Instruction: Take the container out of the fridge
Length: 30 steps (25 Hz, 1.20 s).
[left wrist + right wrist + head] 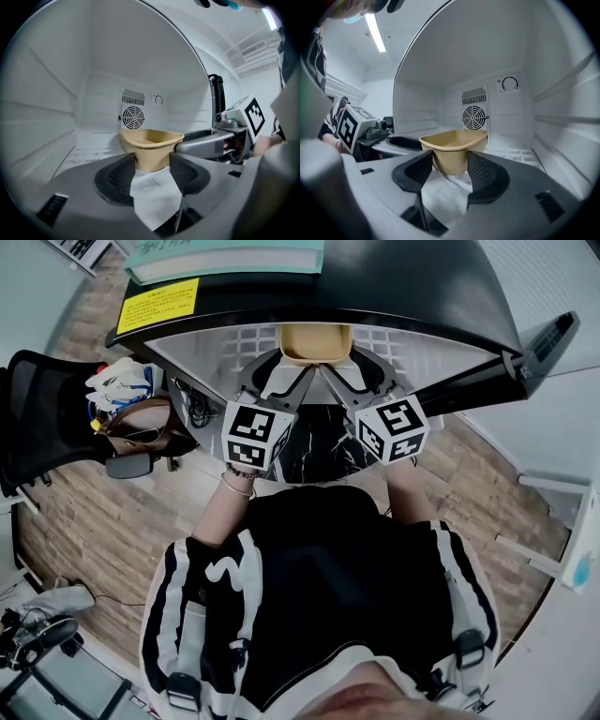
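A tan open container sits just inside the open fridge on its white shelf. My left gripper holds the near left corner and my right gripper the near right corner. In the left gripper view the container fills the gap between the black ribbed pads of the left gripper, with the right gripper's finger touching its right side. In the right gripper view the container sits the same way between the pads of the right gripper. It looks empty.
The fridge is white inside, with a round fan grille on the back wall and ribbed side walls. Its dark door stands open at the right. A black office chair and a bag stand on the wooden floor to the left.
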### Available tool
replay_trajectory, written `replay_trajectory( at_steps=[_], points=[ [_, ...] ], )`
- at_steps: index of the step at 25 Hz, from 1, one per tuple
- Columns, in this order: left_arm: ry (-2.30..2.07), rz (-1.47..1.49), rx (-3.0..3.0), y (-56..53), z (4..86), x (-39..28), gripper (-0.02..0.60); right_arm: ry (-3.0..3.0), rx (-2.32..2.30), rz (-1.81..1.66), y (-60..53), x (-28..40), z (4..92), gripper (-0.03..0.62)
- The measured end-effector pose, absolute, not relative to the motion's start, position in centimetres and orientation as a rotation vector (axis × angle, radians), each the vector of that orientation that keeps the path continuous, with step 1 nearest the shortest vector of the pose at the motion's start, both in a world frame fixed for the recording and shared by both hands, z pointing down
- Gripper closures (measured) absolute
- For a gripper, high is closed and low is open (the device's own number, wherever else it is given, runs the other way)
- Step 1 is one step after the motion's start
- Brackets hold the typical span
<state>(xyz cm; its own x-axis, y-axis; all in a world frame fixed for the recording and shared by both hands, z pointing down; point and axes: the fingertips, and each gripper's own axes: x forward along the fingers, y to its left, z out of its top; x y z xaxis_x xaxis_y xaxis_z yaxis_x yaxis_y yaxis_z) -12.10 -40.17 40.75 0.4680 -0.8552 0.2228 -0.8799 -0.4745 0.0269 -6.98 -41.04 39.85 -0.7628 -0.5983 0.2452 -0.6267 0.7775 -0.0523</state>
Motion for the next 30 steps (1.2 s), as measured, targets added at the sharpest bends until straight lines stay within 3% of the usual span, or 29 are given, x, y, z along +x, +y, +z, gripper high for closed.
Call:
replay_trajectory(
  at_steps=[30],
  points=[
    [-1.547, 0.213, 2.599, -37.5, 39.3, -12.1, 0.353, -2.788, 0.972, 0.135, -38.4, -6.9, 38.4, 0.367]
  ],
)
